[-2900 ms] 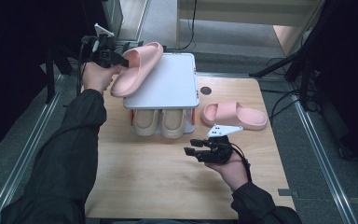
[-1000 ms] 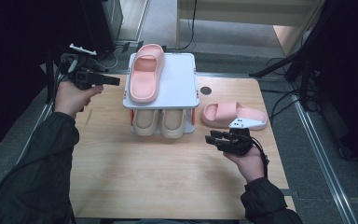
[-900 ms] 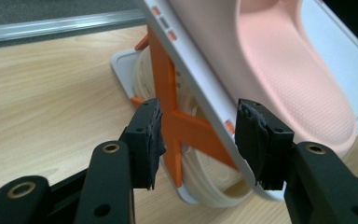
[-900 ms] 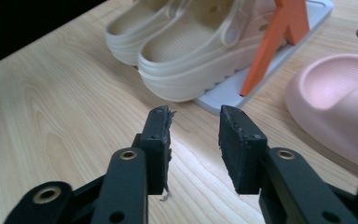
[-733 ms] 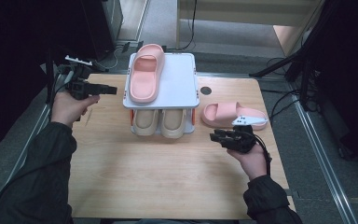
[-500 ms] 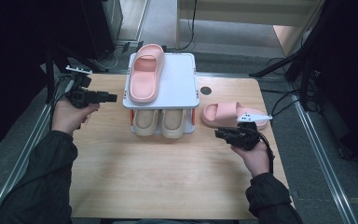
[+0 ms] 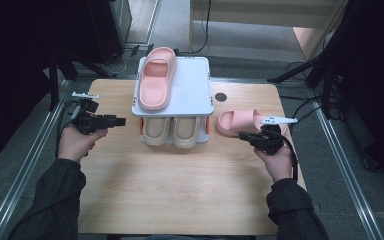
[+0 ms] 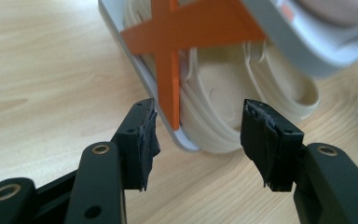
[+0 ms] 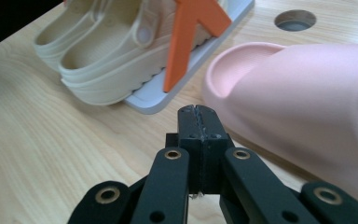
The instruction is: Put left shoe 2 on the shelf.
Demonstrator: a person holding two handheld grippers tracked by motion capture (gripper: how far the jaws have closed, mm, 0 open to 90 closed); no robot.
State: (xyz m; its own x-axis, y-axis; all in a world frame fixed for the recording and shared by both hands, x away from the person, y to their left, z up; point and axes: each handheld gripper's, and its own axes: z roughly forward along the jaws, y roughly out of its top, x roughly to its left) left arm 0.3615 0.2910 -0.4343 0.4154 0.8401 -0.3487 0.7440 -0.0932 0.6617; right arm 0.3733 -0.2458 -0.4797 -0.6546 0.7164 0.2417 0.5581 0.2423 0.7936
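One pink slipper (image 7: 156, 78) already lies on the top shelf of my small white shoe rack (image 7: 200, 87), above the beige pair (image 7: 173, 132) on the lower level, so half of this job looks done. My left gripper (image 7: 121, 121) hangs beside the rack with its jaws apart and empty, having just widened. The second pink slipper (image 7: 240, 120) lies on the table right of the rack; my right gripper (image 9: 198, 120) has just closed beside it, pads together on nothing, so lifting it up top remains
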